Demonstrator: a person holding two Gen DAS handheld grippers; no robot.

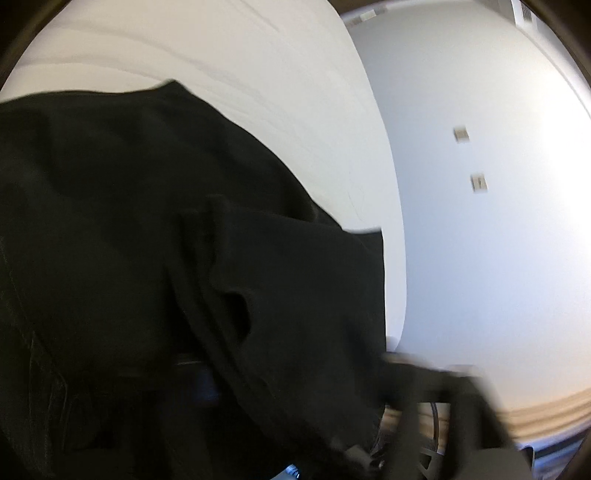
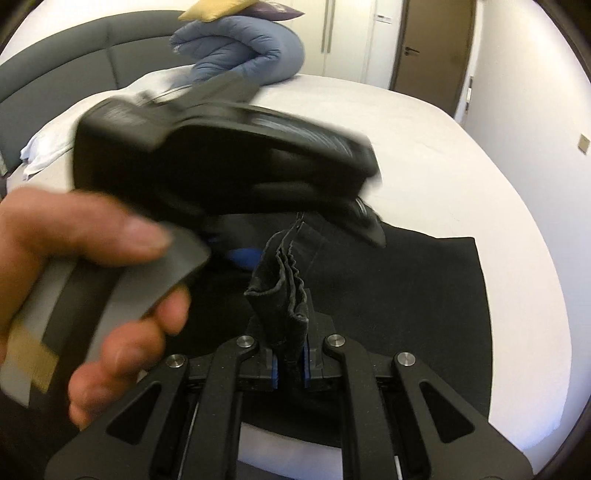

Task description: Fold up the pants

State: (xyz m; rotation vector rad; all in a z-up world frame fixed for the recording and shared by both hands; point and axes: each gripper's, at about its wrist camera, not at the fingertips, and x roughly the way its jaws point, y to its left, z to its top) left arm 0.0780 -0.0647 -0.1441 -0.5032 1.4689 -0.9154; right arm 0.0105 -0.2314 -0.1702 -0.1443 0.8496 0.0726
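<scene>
Pants (image 2: 406, 295), black, lie on the white bed (image 2: 461, 166), near side. Right gripper (image 2: 290, 363) pinches a bunched hem fold between narrow blue pads (image 2: 272, 365). Left gripper (image 2: 221, 162), blurred, held by a hand (image 2: 85, 266): jaw state cannot be told; black cloth covers its own view.

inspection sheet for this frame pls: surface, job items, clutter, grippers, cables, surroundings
Surface: white mattress on a bed with a grey padded headboard.
Job's things: black fabric pants, partly flat on the mattress, bunched edge lifted.
Clutter: rolled blue quilted duvet, yellow pillow, white towel at the head end.
Grippers: right gripper jaws shut on the pants edge; left gripper blurred, held by a bare hand, jaws hidden by fabric.
Cables: nothing seen.
Surroundings: white wall, brown door.
</scene>
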